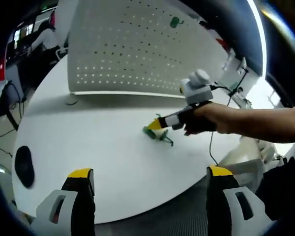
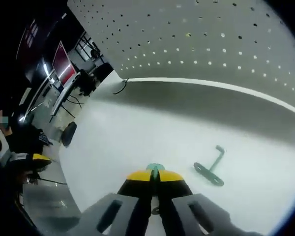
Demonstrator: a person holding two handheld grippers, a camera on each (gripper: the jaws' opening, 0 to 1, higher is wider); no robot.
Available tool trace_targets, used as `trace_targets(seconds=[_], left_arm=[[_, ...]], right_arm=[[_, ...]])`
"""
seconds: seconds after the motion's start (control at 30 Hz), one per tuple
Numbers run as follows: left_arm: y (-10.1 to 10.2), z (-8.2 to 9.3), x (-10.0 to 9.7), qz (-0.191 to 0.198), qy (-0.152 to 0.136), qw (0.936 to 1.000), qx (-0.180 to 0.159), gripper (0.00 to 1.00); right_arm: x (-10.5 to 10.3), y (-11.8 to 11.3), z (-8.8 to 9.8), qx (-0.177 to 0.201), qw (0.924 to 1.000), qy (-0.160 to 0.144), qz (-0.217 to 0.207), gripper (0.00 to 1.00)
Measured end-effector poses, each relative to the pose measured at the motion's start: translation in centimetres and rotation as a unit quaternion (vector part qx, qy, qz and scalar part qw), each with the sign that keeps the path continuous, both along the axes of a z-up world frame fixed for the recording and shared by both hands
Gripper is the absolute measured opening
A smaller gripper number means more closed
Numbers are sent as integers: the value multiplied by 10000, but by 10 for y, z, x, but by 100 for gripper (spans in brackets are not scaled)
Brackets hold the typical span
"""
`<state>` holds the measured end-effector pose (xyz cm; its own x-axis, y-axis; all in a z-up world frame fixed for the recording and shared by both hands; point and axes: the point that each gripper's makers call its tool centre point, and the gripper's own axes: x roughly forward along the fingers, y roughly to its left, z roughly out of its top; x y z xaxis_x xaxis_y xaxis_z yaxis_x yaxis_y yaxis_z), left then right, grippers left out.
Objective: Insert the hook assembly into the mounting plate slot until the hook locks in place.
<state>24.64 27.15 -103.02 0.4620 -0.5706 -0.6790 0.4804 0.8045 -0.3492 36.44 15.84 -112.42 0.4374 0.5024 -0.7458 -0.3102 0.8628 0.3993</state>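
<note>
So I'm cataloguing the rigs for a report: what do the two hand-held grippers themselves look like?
The left hand-held gripper has two black jaws with yellow tips and light grey housings with dark slots. The right hand-held gripper is built the same: black jaws, yellow tips, grey slotted housings. In the left gripper view its body is banded black and white. The person's forearm there is bare, with no sleeve.

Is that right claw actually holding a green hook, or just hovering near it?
Touching. In the right gripper view the right claw has its jaws shut on a green hook poking out between the yellow tips. A second green hook lies apart on the table.
</note>
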Motion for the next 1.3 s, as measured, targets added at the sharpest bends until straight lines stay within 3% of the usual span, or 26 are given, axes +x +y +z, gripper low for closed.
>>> trace_targets(seconds=[0.07, 0.17, 0.27, 0.5, 0.7, 0.9, 0.97, 1.07, 1.3], left_arm=[[-2, -1, -2, -69, 29, 10000, 32, 95], [-3, -2, -1, -109, 10, 9999, 82, 96], [-4, 2, 2, -135, -44, 9999, 62, 96], [-7, 6, 7, -157, -109, 9998, 62, 95], [-11, 18, 20, -138, -252, 9996, 19, 94], [-13, 35, 40, -172, -449, 9988, -24, 91], [-16, 44, 49, -119, -545, 9983, -140, 90], [-22, 54, 59, -38, -603, 9976, -339, 90], [-43, 74, 66, -58, -662, 9936, -916, 81]], right_arm=[[-3, 5, 2, 207, 9997, 114, -48, 0], [-1, 4, 7, -15, 9997, -211, 97, 0], [1, 4, 13, 195, 9995, -243, -103, 0], [4, 3, 34, 291, 9981, -526, -164, 0], [10, 5, 82, 627, 9919, -1063, -292, 0], [3, 12, 141, 1081, 9794, -1670, -360, 0], [-1, 15, 153, 1187, 9764, -1764, -377, 0], [-9, 24, 179, 1447, 9661, -2101, -394, 0], [-29, 40, 211, 1685, 9577, -2314, -284, 0]])
